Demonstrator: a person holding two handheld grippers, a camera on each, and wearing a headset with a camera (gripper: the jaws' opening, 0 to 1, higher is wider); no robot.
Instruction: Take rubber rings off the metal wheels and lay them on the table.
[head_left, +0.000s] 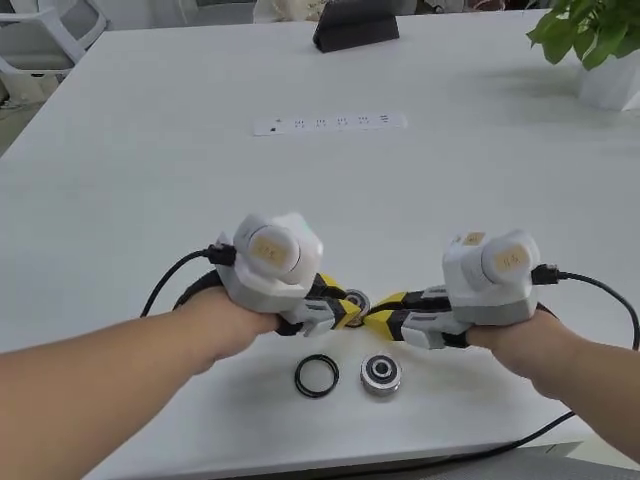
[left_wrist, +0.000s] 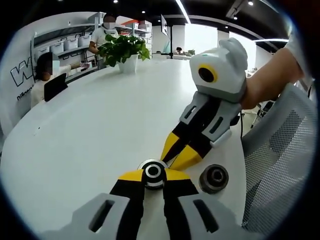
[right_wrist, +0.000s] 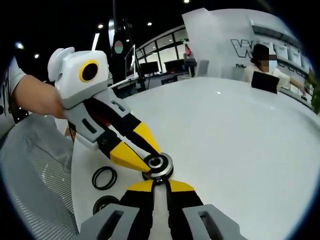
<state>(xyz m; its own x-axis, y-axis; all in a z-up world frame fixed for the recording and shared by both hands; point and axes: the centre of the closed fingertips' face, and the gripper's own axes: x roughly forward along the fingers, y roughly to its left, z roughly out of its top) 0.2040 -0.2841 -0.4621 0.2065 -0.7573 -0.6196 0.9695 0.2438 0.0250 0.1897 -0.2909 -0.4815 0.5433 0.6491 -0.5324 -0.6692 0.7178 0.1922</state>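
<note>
A metal wheel (head_left: 356, 301) with a black rubber ring on it is held just above the white table (head_left: 200, 180), between both grippers. My left gripper (head_left: 345, 308) comes in from the left and is shut on the wheel (left_wrist: 153, 172). From the right, my right gripper (head_left: 372, 315) pinches the wheel's (right_wrist: 159, 164) near rim, where the ring sits. In the left gripper view the right gripper (left_wrist: 172, 155) meets my left gripper (left_wrist: 153, 176) at the wheel. In the right gripper view the left gripper (right_wrist: 145, 159) meets my right gripper (right_wrist: 160, 186) there.
A loose black rubber ring (head_left: 316, 375) and a second metal wheel (head_left: 381, 372) lie near the table's front edge. Farther back are a white power strip (head_left: 330, 123), a dark stand (head_left: 355, 25) and a potted plant (head_left: 600, 50). Cables trail from both grippers.
</note>
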